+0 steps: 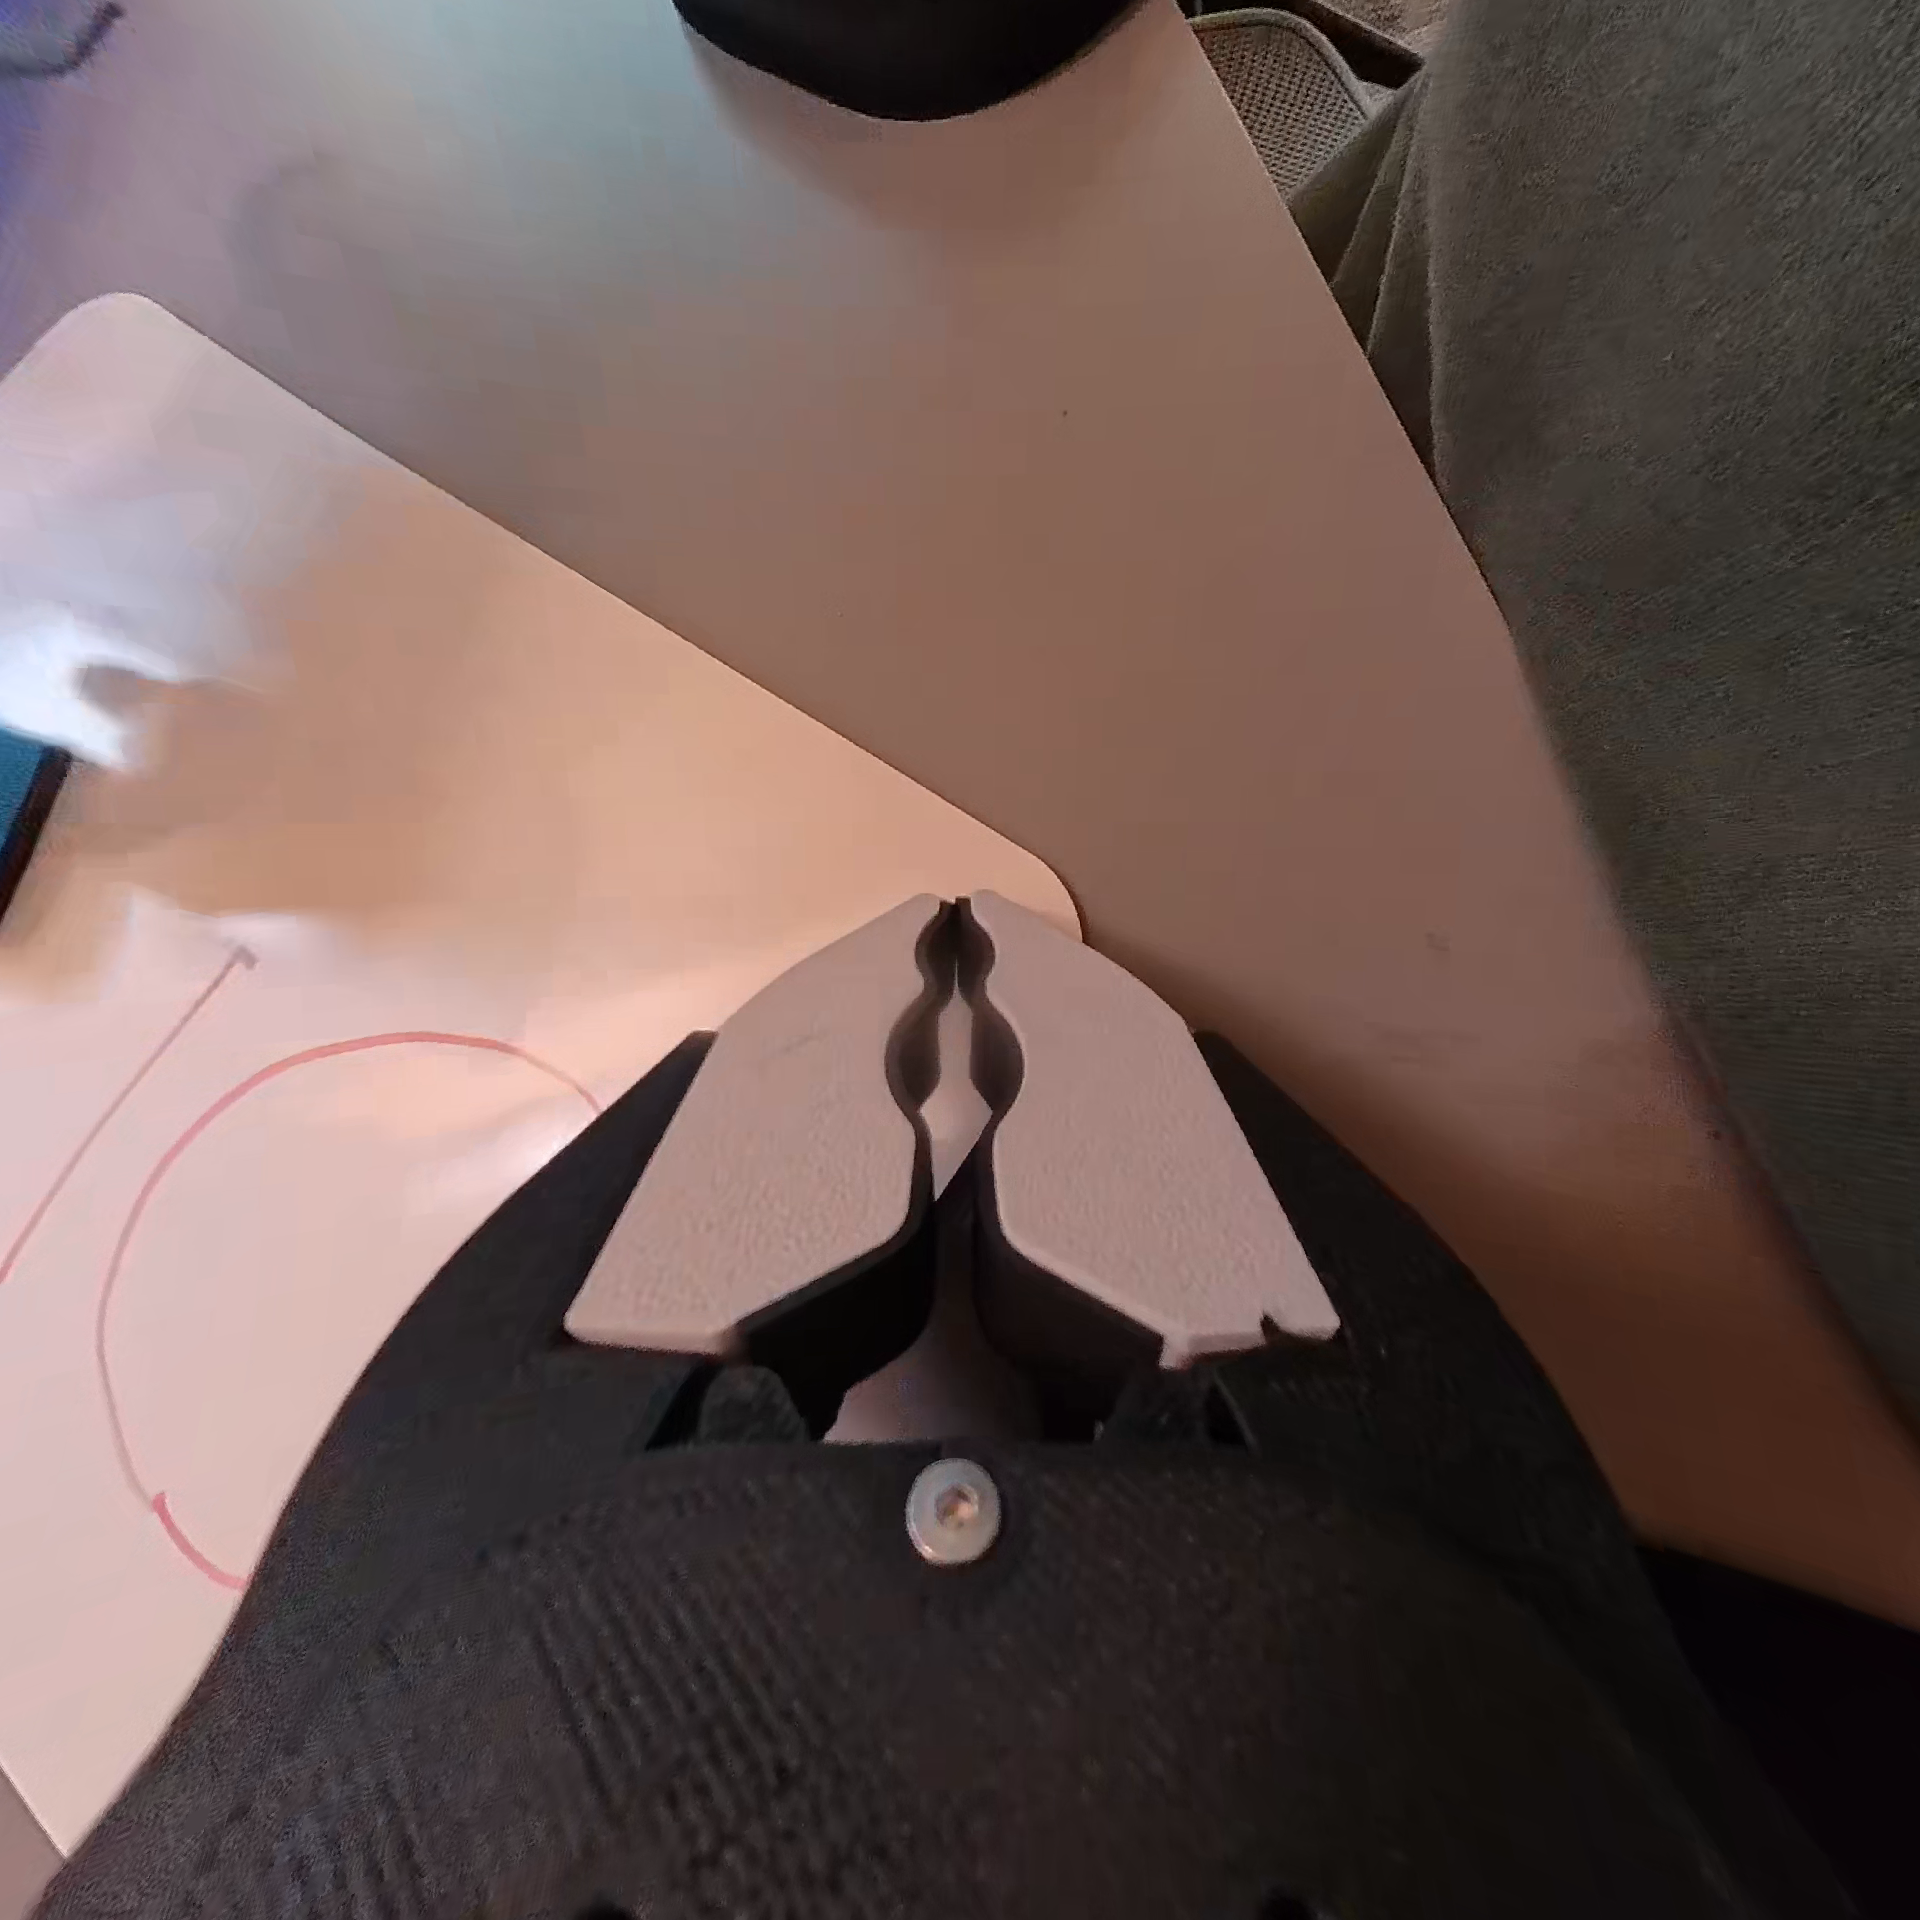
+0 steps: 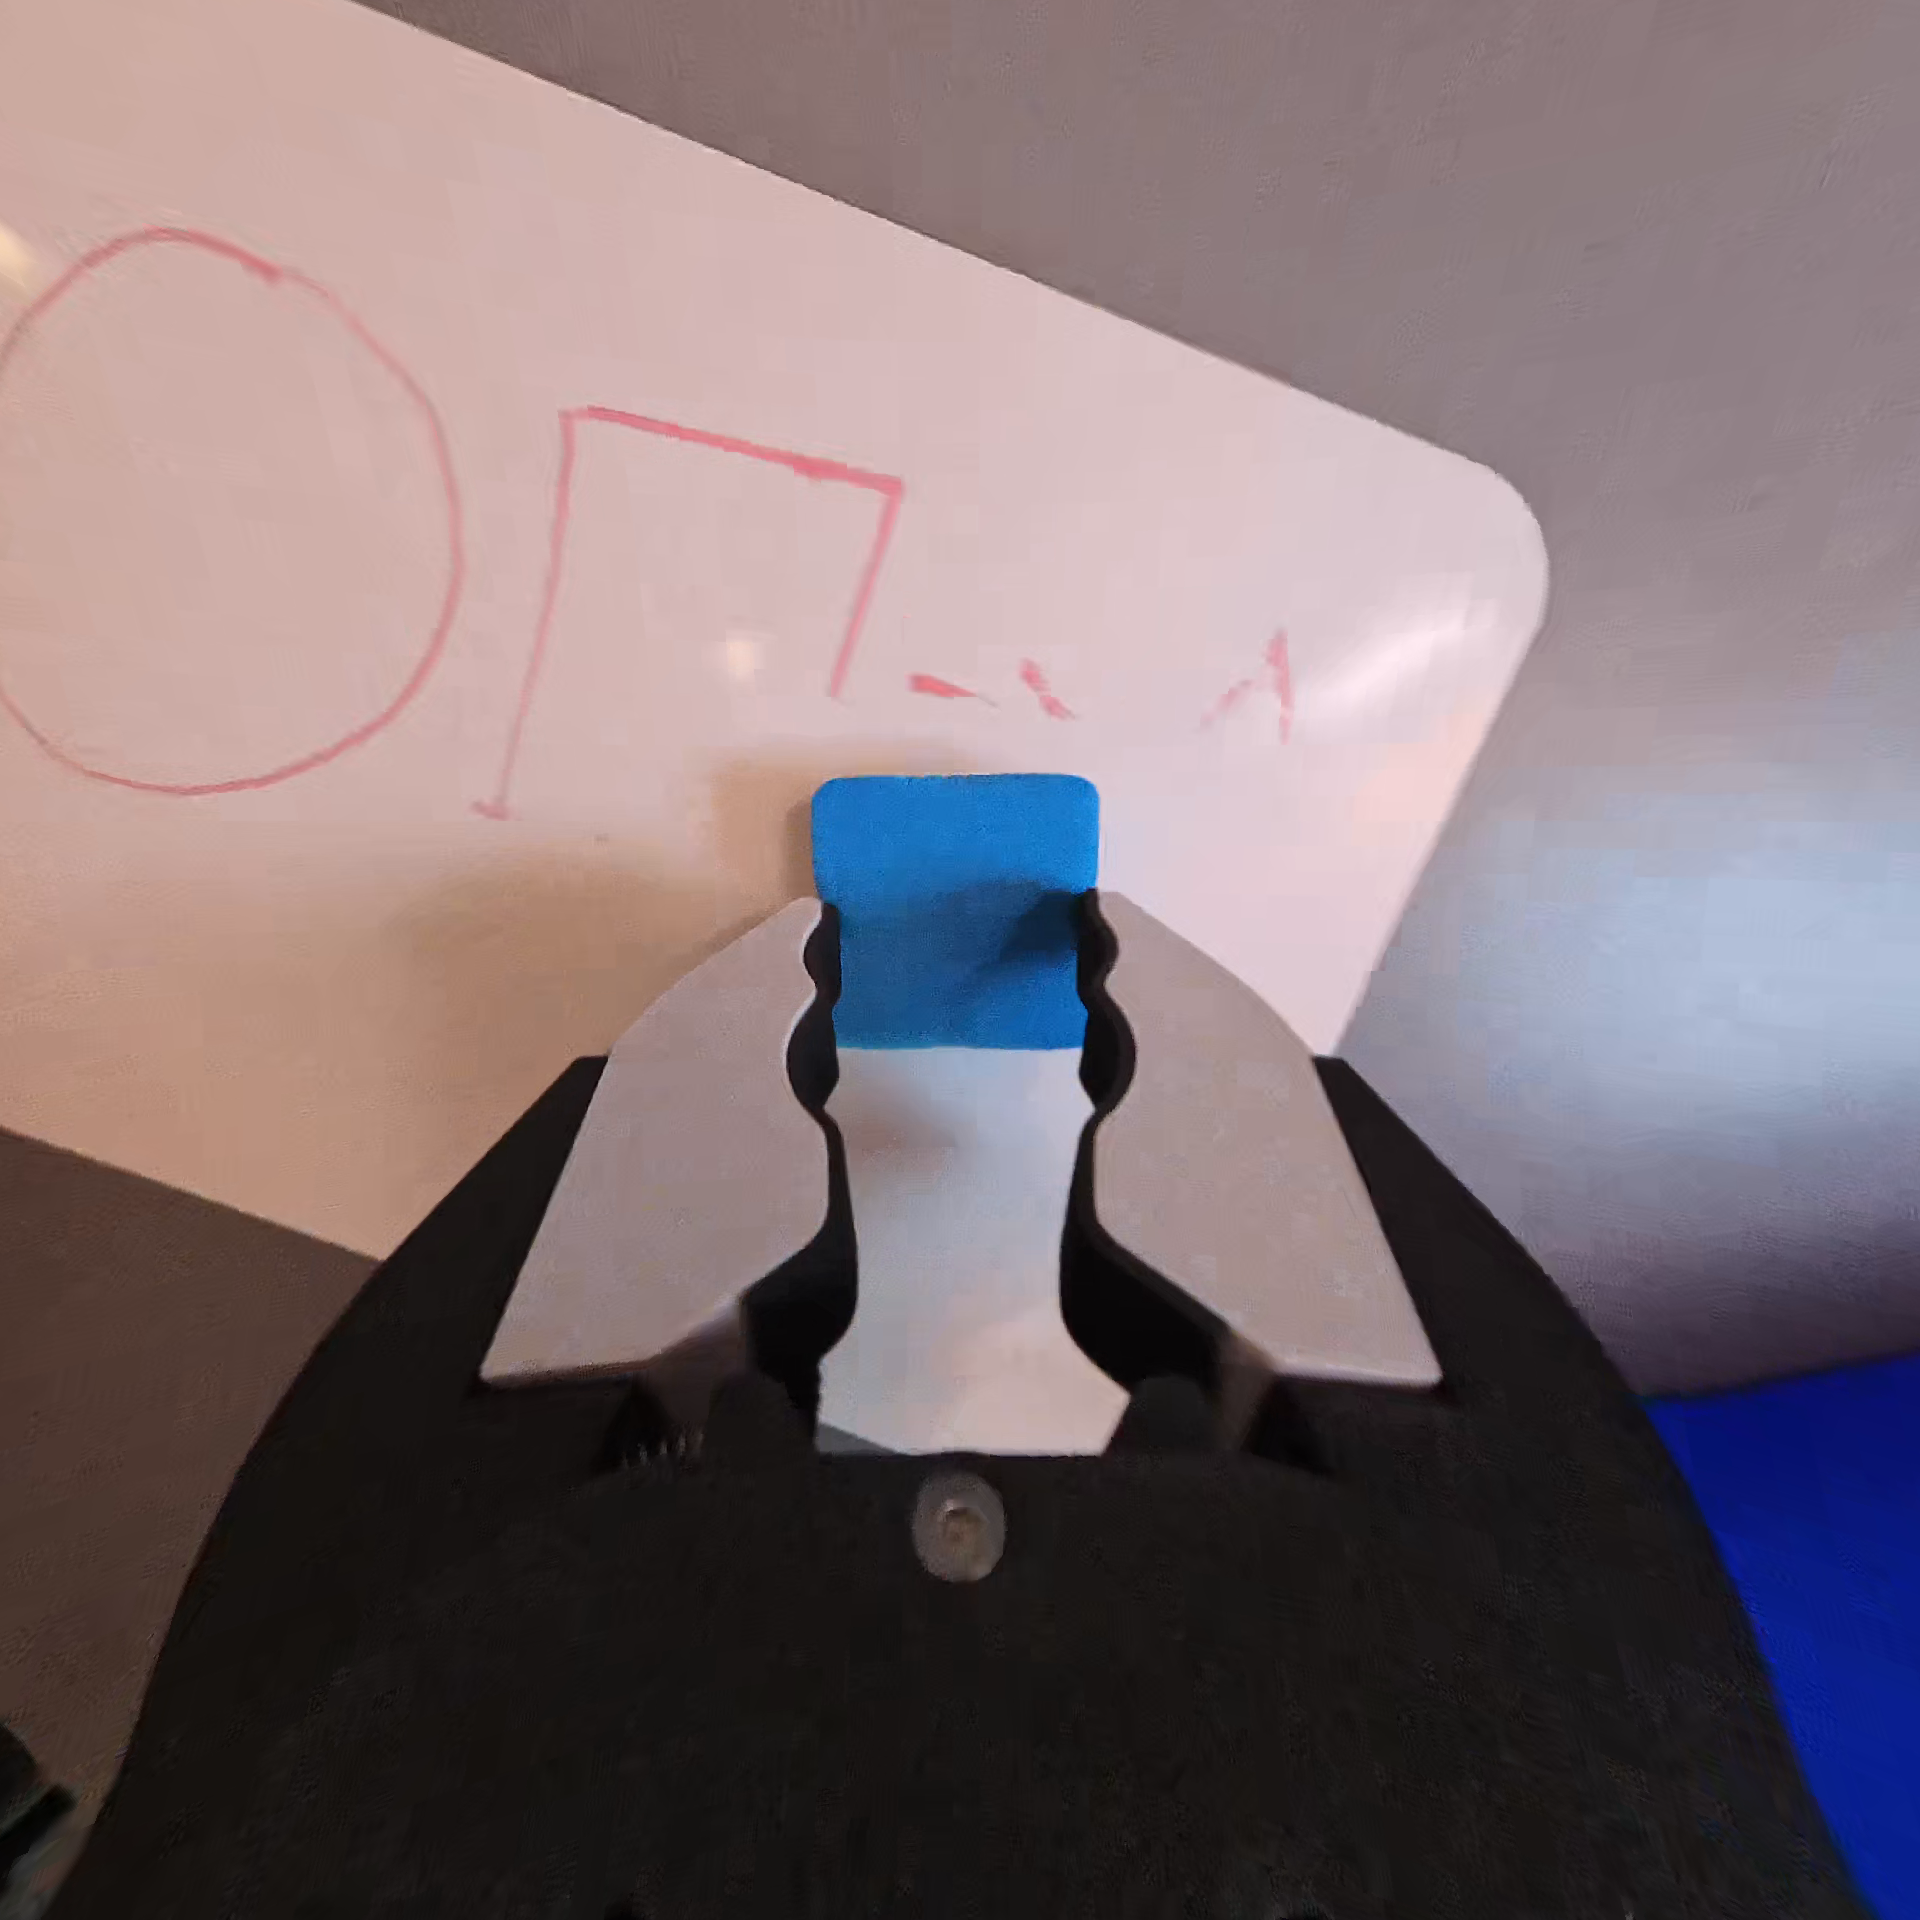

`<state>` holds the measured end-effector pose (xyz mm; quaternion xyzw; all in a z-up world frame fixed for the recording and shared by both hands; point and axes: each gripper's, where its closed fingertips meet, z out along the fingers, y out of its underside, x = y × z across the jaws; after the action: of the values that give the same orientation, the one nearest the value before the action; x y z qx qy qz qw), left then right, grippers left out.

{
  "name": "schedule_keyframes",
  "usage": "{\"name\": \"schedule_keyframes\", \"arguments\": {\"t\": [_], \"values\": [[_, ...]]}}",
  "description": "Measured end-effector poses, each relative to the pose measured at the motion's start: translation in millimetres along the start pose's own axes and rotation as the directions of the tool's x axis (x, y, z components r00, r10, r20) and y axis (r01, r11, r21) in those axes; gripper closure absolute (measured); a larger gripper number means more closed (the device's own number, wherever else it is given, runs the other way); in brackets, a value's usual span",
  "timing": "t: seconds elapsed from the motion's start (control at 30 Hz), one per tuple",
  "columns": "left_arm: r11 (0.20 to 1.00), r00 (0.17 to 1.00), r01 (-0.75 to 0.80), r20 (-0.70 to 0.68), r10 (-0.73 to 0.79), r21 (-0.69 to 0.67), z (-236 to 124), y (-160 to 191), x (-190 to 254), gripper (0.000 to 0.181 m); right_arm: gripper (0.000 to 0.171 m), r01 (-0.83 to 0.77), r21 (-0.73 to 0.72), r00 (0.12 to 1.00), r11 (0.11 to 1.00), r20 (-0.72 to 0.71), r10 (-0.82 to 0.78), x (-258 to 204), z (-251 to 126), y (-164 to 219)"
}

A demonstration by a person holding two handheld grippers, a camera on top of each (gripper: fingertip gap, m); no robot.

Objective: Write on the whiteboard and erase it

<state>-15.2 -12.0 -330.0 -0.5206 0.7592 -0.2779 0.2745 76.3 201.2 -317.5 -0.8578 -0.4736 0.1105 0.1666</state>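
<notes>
Blue eraser (image 2: pixel 954 894) clamped in right hand-held gripper (image 2: pixel 954 914), on whiteboard (image 2: pixel 1039 416) below red marks (image 2: pixel 717 582) | left hand-held gripper (image 1: pixel 956 920) closed, empty, over whiteboard corner.

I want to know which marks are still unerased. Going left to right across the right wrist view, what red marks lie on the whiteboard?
Red circle → open-bottomed red square → short red dashes → red triangle remnant. The blue eraser, held by the right gripper, sits just below the dashes.
</notes>
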Motion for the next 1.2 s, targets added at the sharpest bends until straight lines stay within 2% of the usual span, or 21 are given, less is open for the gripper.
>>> {"name": "schedule_keyframes", "arguments": {"t": [0.03, 0.1, 0.17, 0.2, 0.3, 0.37, 0.4, 0.47, 0.53, 0.57, 0.6, 0.67, 0.77, 0.8, 0.87, 0.93, 0.97, 1.07, 1.13, 1.17, 1.2], "values": [[1.0, 1.0, 0.0, -0.001, 0.0, 0.0, 0, 0, 0, 0.181, 0.126, 0.043, -0.001, 0.999, 0.999, 0.001, -0.043, -5, 6, -14], [1.0, 1.0, -0.003, 0.013, 0.003, -0.003, 1, 0, -1, 0.181, 0.126, -0.006, 0.037, 1.0, 0.999, -0.01, 0.006, 23, 17, -42], [1.0, 1.0, 0.007, 0.015, -0.007, -0.003, 1, 0, -1, 0.181, 0.127, -0.094, 0.015, 0.994, 0.995, -0.046, 0.094, 67, 15, -39], [1.0, 1.0, 0.004, 0.019, -0.004, -0.002, 0, 1, -1, 0.181, 0.127, -0.114, 0.0, 0.992, 0.993, -0.053, 0.114, 75, 10, -29], [1.0, 1.0, -0.002, 0.012, 0.002, 0.0, 0, 1, -1, 0.181, 0.127, -0.023, -0.046, 1.0, 0.999, -0.006, 0.023, 30, 2, -6], [1.0, 1.0, 0.004, 0.002, -0.004, 0.0, 1, 0, -1, 0.181, 0.127, 0.098, -0.064, 0.995, 0.993, 0.031, -0.097, -6, 8, -17], [1.0, 1.0, 0.005, 0.005, -0.005, 0.0, 1, 0, -1, 0.181, 0.127, 0.12, -0.047, 0.992, 0.992, 0.035, -0.118, -7, 13, -30], [1.0, 1.0, 0.0, 0.02, 0.0, -0.004, 1, 0, -1, 0.181, 0.126, 0.013, 0.013, 1.0, 1.0, -0.003, -0.013, 31, 22, -52], [1.0, 1.0, 0.005, 0.025, -0.005, -0.004, 1, 0, -1, 0.181, 0.127, -0.083, 0.01, 0.995, 0.996, -0.044, 0.084, 74, 16, -43], [1.0, 1.0, 0.003, 0.026, -0.003, -0.002, 1, 1, -1, 0.181, 0.127, -0.093, -0.008, 0.994, 0.996, -0.05, 0.093, 77, 11, -31], [1.0, 1.0, 0.002, 0.024, -0.002, 0.001, 1, 1, -1, 0.181, 0.127, -0.069, -0.039, 0.997, 0.997, -0.04, 0.067, 65, 6, -18], [1.0, 1.0, 0.008, 0.012, -0.008, 0.003, 1, 1, 0, 0.181, 0.127, 0.06, -0.078, 0.997, 0.995, 0.042, -0.057, 8, 1, -3], [1.0, 1.0, 0.011, 0.004, -0.011, 0.002, 2, 0, 0, 0.181, 0.127, 0.298, -0.065, 0.95, 0.952, 0.119, -0.289, -73, 13, -24], [1.0, 1.0, 0.012, 0.007, -0.012, 0.002, 2, 0, 0, 0.181, 0.127, 0.325, -0.039, 0.941, 0.945, 0.116, -0.319, -78, 20, -40], [1.0, 1.0, 0.013, 0.019, -0.013, 0.004, 1, 1, -1, 0.181, 0.126, 0.243, 0.004, 0.966, 0.97, 0.087, -0.243, -48, 30, -64], [1.0, 1.0, 0.018, 0.025, -0.018, 0.006, 0, 2, -1, 0.181, 0.127, 0.165, -0.025, 0.986, 0.986, 0.042, -0.164, -5, 24, -54], [1.0, 1.0, 0.013, 0.023, -0.014, 0.009, 0, 2, 0, 0.181, 0.127, 0.164, -0.043, 0.986, 0.986, 0.047, -0.162, -1, 17, -39], [1.0, 1.0, 0.016, 0.007, -0.016, 0.013, -1, 2, 2, 0.181, 0.127, 0.299, -0.052, 0.947, 0.953, 0.14, -0.289, -62, 6, -8], [1.0, 1.0, 0.024, 0.001, -0.024, 0.008, 0, 2, 2, 0.181, 0.127, 0.41, -0.04, 0.903, 0.911, 0.154, -0.4, -102, 14, -23], [1.0, 1.0, 0.027, 0.004, -0.027, 0.006, 0, 2, 1, 0.181, 0.126, 0.418, -0.012, 0.899, 0.908, 0.149, -0.412, -103, 21, -39], [1.0, 1.0, 0.027, 0.013, -0.027, 0.007, 0, 2, 0, 0.181, 0.126, 0.357, 0.02, 0.925, 0.934, 0.135, -0.357, -87, 28, -57]]}}
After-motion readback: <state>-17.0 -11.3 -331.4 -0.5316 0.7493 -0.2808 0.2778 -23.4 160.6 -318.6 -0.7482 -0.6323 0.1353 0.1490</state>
